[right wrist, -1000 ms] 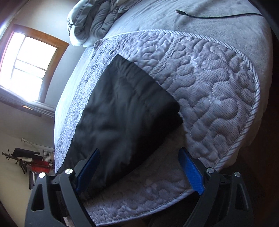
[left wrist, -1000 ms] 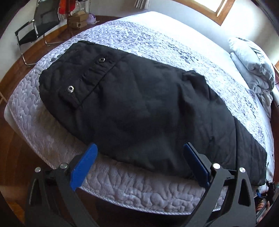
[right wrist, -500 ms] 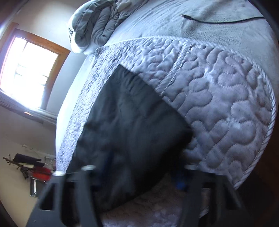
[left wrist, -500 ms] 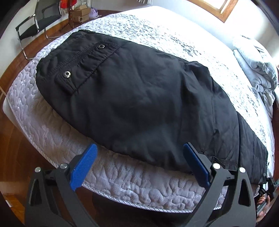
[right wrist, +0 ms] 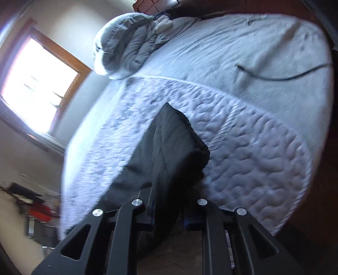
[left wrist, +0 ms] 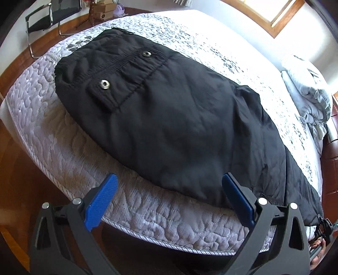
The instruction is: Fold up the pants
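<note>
Black pants point(left wrist: 179, 127) lie spread across the quilted mattress point(left wrist: 63, 148) in the left wrist view, waistband with its two metal snaps point(left wrist: 105, 84) toward the far left corner, the leg running off to the right along the near edge. The lower hem of the seat sits just inside the mattress's piped border, with a strip of bare quilt between cloth and edge. The left gripper point(left wrist: 169, 198) hovers at that border, its blue pads point(left wrist: 101, 203) spread wide with nothing between them; the right pad is at or just over the cloth's near edge, and contact cannot be told. Wooden floor point(left wrist: 14, 165) shows to the left and a chair point(left wrist: 48, 17) stands beyond the far corner

From the right wrist view, blurred by motion, the right gripper point(right wrist: 166, 213) has its jaws drawn close together on the leg end of the pants point(right wrist: 169, 152), which rises in a bunched fold off the quilt. Bare quilt extends to the right as far as the rounded mattress edge point(right wrist: 295, 201); beyond lie a pale sheet, a dark cable point(right wrist: 274, 77) and a heaped duvet point(right wrist: 126, 48) below the window point(right wrist: 36, 84)
</note>
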